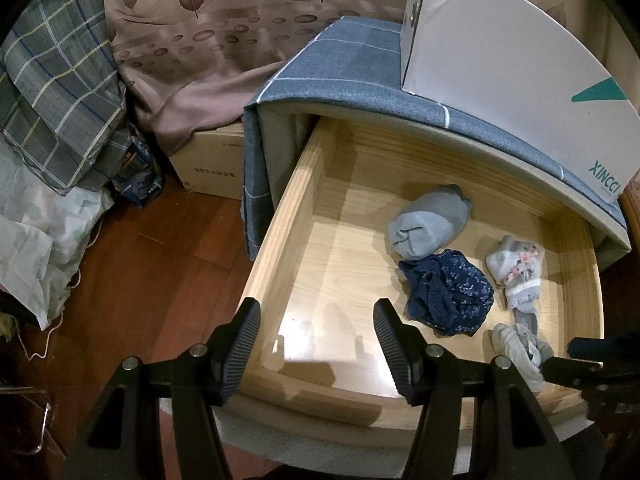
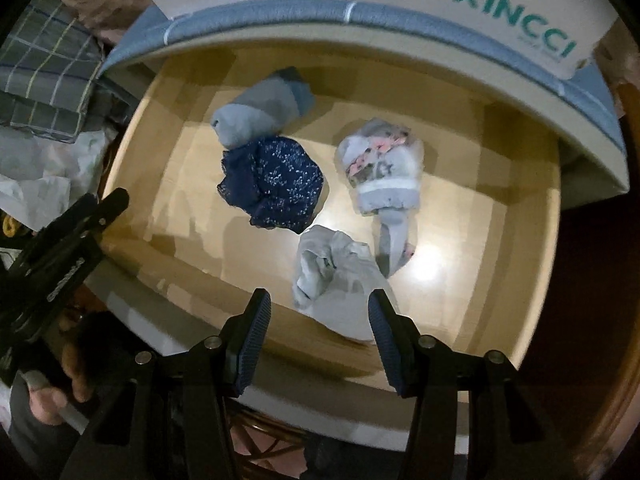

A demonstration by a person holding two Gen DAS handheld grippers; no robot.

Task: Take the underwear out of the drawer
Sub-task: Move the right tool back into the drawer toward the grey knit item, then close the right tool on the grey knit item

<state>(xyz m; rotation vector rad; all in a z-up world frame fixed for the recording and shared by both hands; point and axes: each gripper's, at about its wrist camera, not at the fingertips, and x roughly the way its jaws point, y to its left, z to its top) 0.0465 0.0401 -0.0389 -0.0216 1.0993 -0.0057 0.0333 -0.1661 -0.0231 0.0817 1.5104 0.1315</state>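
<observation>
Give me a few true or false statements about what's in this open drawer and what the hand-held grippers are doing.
1. The light wooden drawer is open. True.
2. The navy floral-print crumpled underwear touches the rolled grey fabric bundle. True.
3. The right hand-held gripper grips the navy underwear. False: its jaws are empty, above the pale grey crumpled cloth.
4. The white XINCCI cardboard box lies inside the drawer. False: it sits on the blue cloth-covered top.

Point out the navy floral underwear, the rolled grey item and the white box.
navy floral underwear (image 2: 276, 184), right wrist view, middle of the bundle.
rolled grey item (image 1: 430, 226), left wrist view, its middle.
white box (image 1: 500, 64), left wrist view, side panel.
</observation>
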